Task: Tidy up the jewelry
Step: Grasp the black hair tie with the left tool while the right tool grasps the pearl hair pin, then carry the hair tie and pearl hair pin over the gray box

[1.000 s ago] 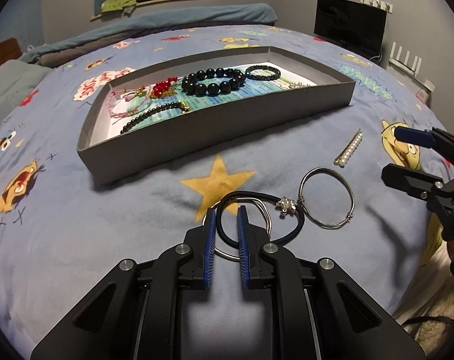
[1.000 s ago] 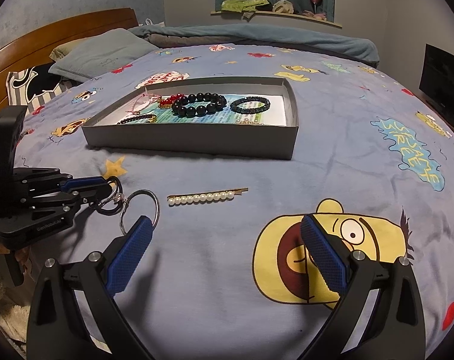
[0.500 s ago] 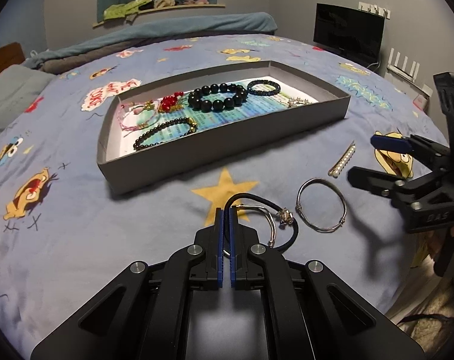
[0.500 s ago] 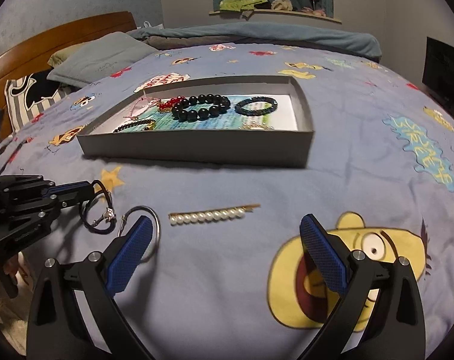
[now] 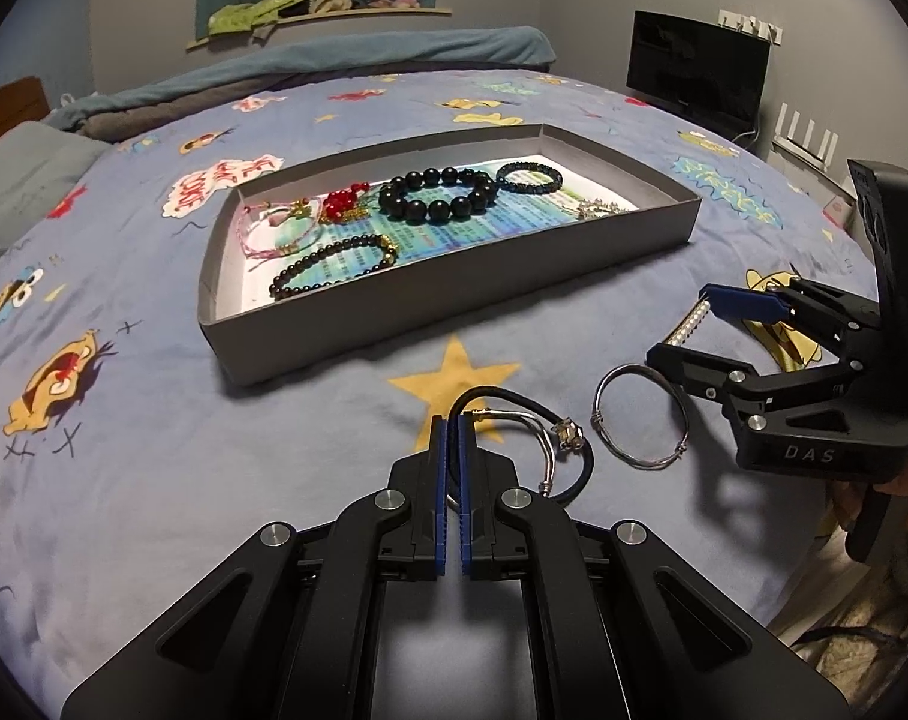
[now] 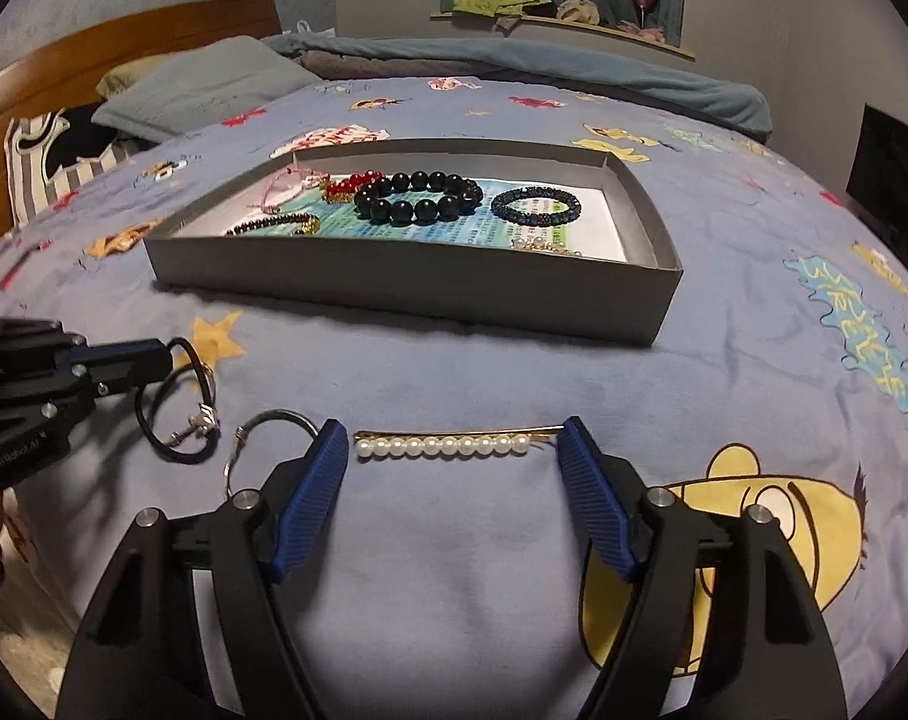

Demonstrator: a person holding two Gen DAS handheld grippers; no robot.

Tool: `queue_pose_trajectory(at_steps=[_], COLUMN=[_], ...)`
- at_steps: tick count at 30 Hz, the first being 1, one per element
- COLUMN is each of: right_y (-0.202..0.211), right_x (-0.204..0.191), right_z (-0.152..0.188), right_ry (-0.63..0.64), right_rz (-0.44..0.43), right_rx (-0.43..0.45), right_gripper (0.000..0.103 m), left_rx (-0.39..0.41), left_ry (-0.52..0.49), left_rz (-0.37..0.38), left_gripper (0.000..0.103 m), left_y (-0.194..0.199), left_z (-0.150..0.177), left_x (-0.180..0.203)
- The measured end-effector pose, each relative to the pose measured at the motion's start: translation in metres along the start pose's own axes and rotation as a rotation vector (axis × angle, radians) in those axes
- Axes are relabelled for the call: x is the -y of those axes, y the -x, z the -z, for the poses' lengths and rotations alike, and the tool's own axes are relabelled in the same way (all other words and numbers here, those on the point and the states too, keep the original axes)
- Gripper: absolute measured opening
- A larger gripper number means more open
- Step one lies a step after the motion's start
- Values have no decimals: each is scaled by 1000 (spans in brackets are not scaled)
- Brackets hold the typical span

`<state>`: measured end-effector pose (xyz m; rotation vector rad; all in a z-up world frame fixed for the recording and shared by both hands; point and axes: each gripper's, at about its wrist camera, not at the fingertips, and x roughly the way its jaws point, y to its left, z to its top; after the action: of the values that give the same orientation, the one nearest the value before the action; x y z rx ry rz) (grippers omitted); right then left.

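Three pieces left out on the blue cartoon-print bed cover [image 5: 154, 432], short of the shallow grey cardboard tray [image 5: 454, 300]: a black elastic cord loop with a silver charm [image 5: 514, 398], a thin silver wire bangle [image 5: 640, 417] and a gold hair clip set with a row of white pearls [image 6: 442, 446].

Most likely to go wrong with the clip. Taken end to end along its length, so liable to bow, pivot or spring out of the pads as the squeeze builds; safer across the narrow width. Lies flat on soft fabric too, so could get pressed into the cover rather than lifted, or bring a fold of cloth up with it. Close by one pad, the silver bangle, apt to be nudged or caught.

Then the cord loop. Held by a single thin strand, so may slide out or swing on the way to the tray. Silver charm just beside the bangle, so could snag it and drag it along.

Right claw [image 6: 452, 429]: partly spread, just been closing, pearl clip lengthwise between the pads, nothing gripped yet. Hard to say whether the pad at the gold tip already touches it.

Left claw [image 5: 453, 426]: pressed together, pinching the black cord at the top of the loop, low over the cover.
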<state>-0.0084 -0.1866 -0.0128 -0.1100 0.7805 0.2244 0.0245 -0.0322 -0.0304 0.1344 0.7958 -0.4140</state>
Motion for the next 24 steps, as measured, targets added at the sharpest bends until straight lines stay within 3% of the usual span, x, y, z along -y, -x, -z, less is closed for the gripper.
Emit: queue_pose_trajectory(at_steps=[13, 20, 24], right_y=[24, 29, 17], right_x=[11, 17, 15], right_z=[-16, -53, -77], right_ry=[-36, -41, -38], right_rz=[-32, -42, -53], right_rx=[73, 133, 138], right_gripper=[70, 70, 70], left_rx=[90, 140, 137], left_ry=[-23, -15, 57], left_rz=[10, 3, 8], left_gripper=[4, 4, 4], left_y=[36, 46, 39], left_z=[-19, -54, -77], left_x=[-3, -20, -42])
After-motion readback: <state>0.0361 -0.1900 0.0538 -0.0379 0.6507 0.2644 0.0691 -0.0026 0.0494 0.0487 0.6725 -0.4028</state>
